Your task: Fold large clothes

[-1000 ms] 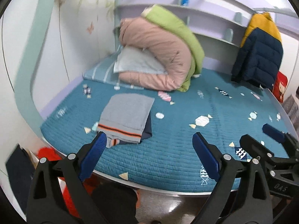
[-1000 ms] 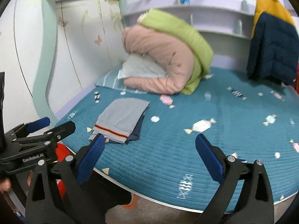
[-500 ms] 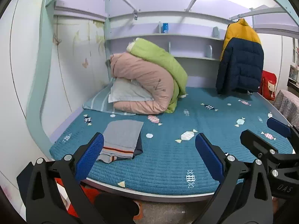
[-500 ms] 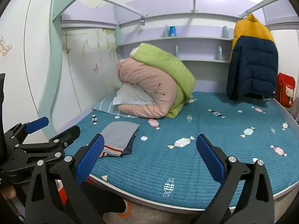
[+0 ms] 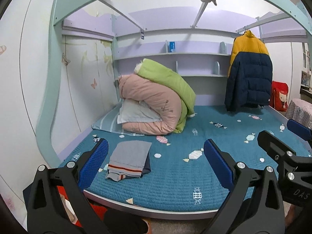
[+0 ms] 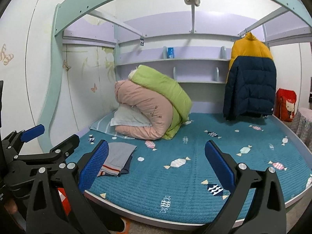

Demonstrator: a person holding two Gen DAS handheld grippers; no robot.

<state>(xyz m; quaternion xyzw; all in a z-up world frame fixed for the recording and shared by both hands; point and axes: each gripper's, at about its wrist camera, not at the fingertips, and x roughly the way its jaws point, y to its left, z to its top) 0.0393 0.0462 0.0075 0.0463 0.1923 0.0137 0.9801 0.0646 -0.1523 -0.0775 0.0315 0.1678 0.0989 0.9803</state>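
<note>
A folded grey garment with an orange stripe (image 5: 130, 159) lies on a dark blue piece near the front left edge of the teal bed (image 5: 175, 185); it also shows in the right wrist view (image 6: 117, 158). My left gripper (image 5: 156, 163) is open and empty, held off the front of the bed. My right gripper (image 6: 156, 163) is open and empty, also off the bed's front edge. Each gripper appears at the side of the other's view: the right one (image 5: 288, 148), the left one (image 6: 44, 142).
A pink and green rolled duvet (image 5: 156, 105) and a pillow (image 5: 136, 115) sit at the back left. A yellow and navy puffer jacket (image 5: 249, 78) hangs at the back right. A red bag (image 5: 279, 95) stands at the right. Shelves line the back wall.
Both grippers have drawn back and tilted up from the bed, so the folded garment looks smaller and the bed frame's arch has come into view. Both stay open and empty.
</note>
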